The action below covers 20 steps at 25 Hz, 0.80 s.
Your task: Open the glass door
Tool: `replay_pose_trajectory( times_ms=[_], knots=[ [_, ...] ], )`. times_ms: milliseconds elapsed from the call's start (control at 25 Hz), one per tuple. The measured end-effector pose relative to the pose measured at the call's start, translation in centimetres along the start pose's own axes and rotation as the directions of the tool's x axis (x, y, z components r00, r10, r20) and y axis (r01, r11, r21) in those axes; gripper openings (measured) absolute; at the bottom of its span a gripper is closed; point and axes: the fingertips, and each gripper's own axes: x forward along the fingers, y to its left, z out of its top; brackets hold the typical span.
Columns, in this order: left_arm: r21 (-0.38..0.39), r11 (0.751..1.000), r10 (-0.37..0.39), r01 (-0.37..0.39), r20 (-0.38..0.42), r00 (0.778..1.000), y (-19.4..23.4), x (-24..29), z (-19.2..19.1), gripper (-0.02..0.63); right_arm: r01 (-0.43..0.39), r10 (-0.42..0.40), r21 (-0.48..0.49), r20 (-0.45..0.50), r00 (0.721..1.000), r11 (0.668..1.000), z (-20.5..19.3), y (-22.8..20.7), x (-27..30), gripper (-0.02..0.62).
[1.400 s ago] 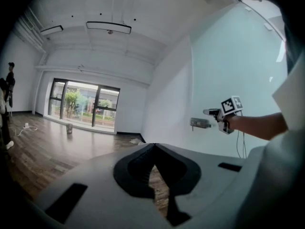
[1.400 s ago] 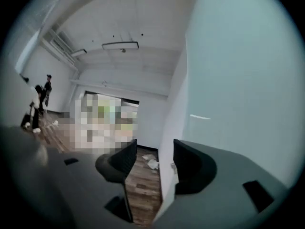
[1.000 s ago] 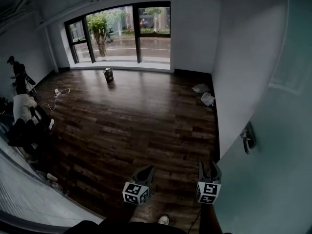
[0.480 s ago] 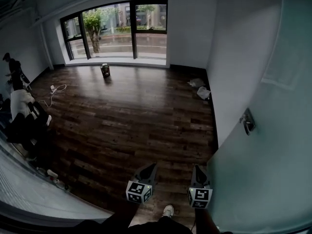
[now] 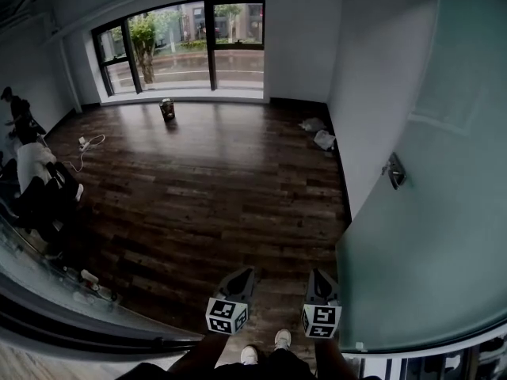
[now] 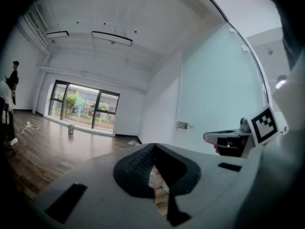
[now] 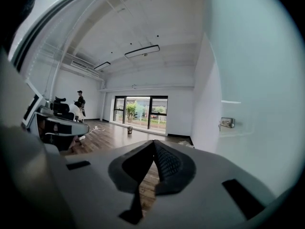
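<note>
The glass door (image 5: 444, 212) fills the head view from 2 to 4 o'clock. It is a pale, frosted green pane with a metal handle (image 5: 394, 170) fixed to it at 3 o'clock. Its lower edge curves across 4 to 5 o'clock, just right of the right tool (image 5: 319, 275). The handle lies well ahead of both tools, and nothing touches it.

The left tool (image 5: 244, 274) sits at 6 o'clock beside the right one. Both point toward 12 o'clock, low over the dark wooden floor (image 5: 206, 196). In each gripper view the jaws meet at the tips with nothing between them. Each tool carries a cube printed with black-and-white square markers.

A broad stretch of floor runs from the tools to a large dark-framed window (image 5: 186, 42) at 12 o'clock. A white wall (image 5: 372, 70) at 1 o'clock meets the door's far edge. A curved dark frame rail (image 5: 87, 323) bounds the near side from 7 to 8 o'clock. The person's shoes (image 5: 269, 345) show at 6 o'clock.

A small dark can (image 5: 167, 109) stands on the floor at 11 o'clock near the window. Its label is too small to read and its contents are hidden. Pale crumpled bags (image 5: 317, 133) lie at the foot of the wall at 1 o'clock. A white cable (image 5: 85, 145) trails at 10 o'clock, near a standing person (image 5: 17, 115).
</note>
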Motion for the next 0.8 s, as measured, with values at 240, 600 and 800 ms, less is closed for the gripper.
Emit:
replay_pose_trajectory(
  times_ms=[240, 600, 800],
  knots=[
    [0.023, 1.0, -0.011, 0.011, 0.02, 1.0, -5.0, -5.0, -2.1, 0.006, 0.003, -0.003, -0.014, 0.021, 1.0, 1.0, -1.9, 0.4, -7.0, 0.018],
    [0.072, 0.997, -0.006, 0.001, 0.061, 0.998, -14.9, -10.7, -3.7, 0.006, -0.013, 0.014, -0.03, 0.032, 0.999, 0.999, -4.6, -2.2, -18.8, 0.018],
    [0.051, 0.999, -0.003, 0.001, 0.044, 0.999, -20.5, -14.9, -5.5, 0.006, -0.017, 0.018, -0.022, 0.048, 0.999, 1.0, -5.0, -3.5, -25.3, 0.018]
  ],
)
